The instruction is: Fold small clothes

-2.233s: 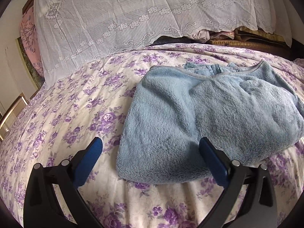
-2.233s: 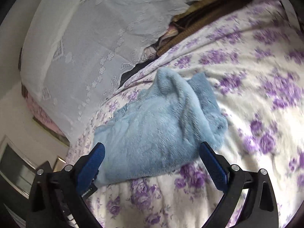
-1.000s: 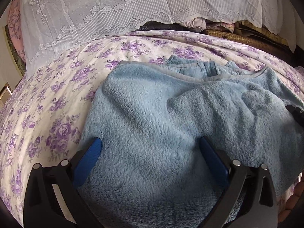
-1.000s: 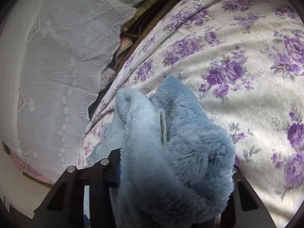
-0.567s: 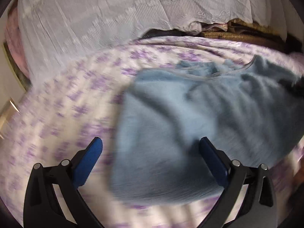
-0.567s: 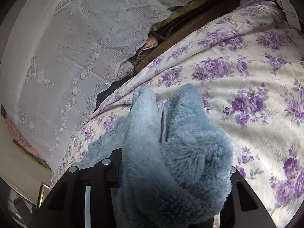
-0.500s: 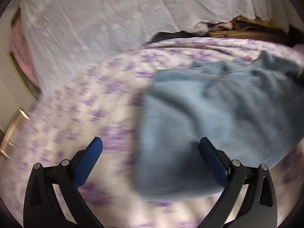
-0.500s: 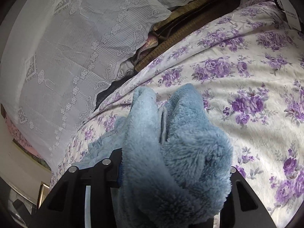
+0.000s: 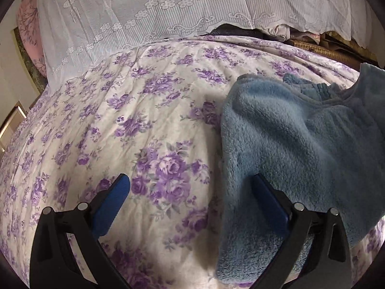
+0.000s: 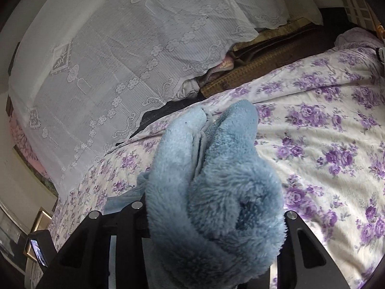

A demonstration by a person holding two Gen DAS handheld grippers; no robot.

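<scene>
A light blue fleece garment (image 9: 300, 144) lies on the purple-flowered bedspread (image 9: 120, 120), its right side lifted off the bed. My left gripper (image 9: 192, 187) is open above the garment's left edge. Its right fingertip (image 9: 262, 187) is over the fleece and its left one over bare bedspread, with nothing gripped. In the right wrist view a thick bunch of the fleece garment (image 10: 211, 180) fills my right gripper (image 10: 214, 216) and hides its pads. The jaws are closing on that bunch and hold it above the bedspread (image 10: 324, 132).
A white lace cloth (image 9: 168, 7) hangs over stacked bedding along the far side of the bed. A woven mat (image 10: 240, 74) and folded fabrics show under its hem. A framed picture (image 10: 38, 219) stands low at the left.
My left gripper has slid left off the garment's middle to its left edge. My right gripper has risen and rolled, still holding the bunched fleece.
</scene>
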